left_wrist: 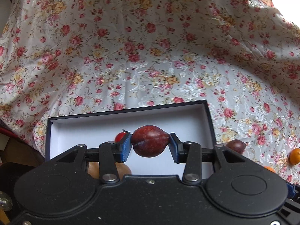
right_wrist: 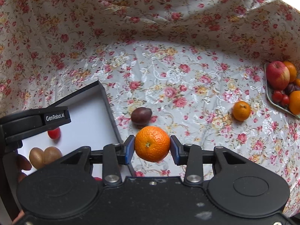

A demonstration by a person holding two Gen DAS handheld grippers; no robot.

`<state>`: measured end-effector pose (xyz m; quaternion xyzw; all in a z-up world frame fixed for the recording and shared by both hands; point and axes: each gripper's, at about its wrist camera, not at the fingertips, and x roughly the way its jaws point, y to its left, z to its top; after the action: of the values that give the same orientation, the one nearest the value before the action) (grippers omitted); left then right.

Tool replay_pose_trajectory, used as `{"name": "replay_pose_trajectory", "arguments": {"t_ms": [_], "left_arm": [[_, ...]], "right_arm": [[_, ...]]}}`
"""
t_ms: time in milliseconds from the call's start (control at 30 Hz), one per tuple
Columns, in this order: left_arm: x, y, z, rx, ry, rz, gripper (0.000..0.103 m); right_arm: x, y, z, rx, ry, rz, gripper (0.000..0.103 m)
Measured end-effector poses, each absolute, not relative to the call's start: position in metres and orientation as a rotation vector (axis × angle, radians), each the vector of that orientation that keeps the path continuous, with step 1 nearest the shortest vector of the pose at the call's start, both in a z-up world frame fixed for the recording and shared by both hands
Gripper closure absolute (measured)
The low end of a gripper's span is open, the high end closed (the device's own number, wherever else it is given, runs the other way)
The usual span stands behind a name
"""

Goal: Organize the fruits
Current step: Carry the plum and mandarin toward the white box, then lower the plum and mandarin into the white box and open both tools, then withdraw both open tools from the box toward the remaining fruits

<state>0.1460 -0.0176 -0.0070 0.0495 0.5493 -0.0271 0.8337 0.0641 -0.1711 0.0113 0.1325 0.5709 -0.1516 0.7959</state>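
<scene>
My left gripper (left_wrist: 150, 143) is shut on a dark red plum (left_wrist: 150, 141) and holds it above the open dark box with a white inside (left_wrist: 75, 129). A red cherry tomato (left_wrist: 120, 136) lies in the box. My right gripper (right_wrist: 152, 147) is shut on an orange tangerine (right_wrist: 152, 143) just right of the box (right_wrist: 109, 108). In the right wrist view the box holds a cherry tomato (right_wrist: 54, 133) and two kiwis (right_wrist: 45, 156). The left gripper's body (right_wrist: 35, 121) hangs over the box.
A second plum (right_wrist: 141, 115) and another tangerine (right_wrist: 241, 111) lie on the floral cloth (right_wrist: 187, 86). A tray (right_wrist: 270, 93) at the far right holds an apple (right_wrist: 277, 75), oranges, tomatoes and plums. The cloth rises in folds behind.
</scene>
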Motion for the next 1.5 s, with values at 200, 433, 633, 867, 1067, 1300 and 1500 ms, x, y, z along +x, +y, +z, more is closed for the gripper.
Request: {"name": "replay_pose_trajectory", "arguments": {"t_ms": [200,433,633,867,1067,1300,1500], "left_arm": [[0.159,0.020,-0.016,0.077,1.192,0.011,0.052],[0.163,0.041,-0.021,0.056,1.205,0.037,0.052],[0.165,0.045,-0.022,0.059,1.211,0.036,0.052],[0.165,0.044,-0.022,0.057,1.220,0.035,0.049],[0.161,0.035,-0.020,0.083,1.211,0.012,0.049],[0.158,0.023,-0.018,0.098,1.207,-0.012,0.049],[0.152,0.005,-0.015,0.135,1.201,-0.055,0.049]], "right_arm": [[0.089,-0.130,0.002,0.266,1.234,-0.260,0.062],[0.101,-0.091,-0.005,0.187,1.226,-0.222,0.062],[0.104,-0.084,-0.008,0.183,1.234,-0.192,0.061],[0.102,-0.082,0.000,0.164,1.191,-0.175,0.062],[0.103,-0.089,-0.003,0.182,1.215,-0.193,0.062],[0.100,-0.108,-0.002,0.216,1.217,-0.234,0.062],[0.096,-0.125,-0.001,0.229,1.224,-0.267,0.062]]}}
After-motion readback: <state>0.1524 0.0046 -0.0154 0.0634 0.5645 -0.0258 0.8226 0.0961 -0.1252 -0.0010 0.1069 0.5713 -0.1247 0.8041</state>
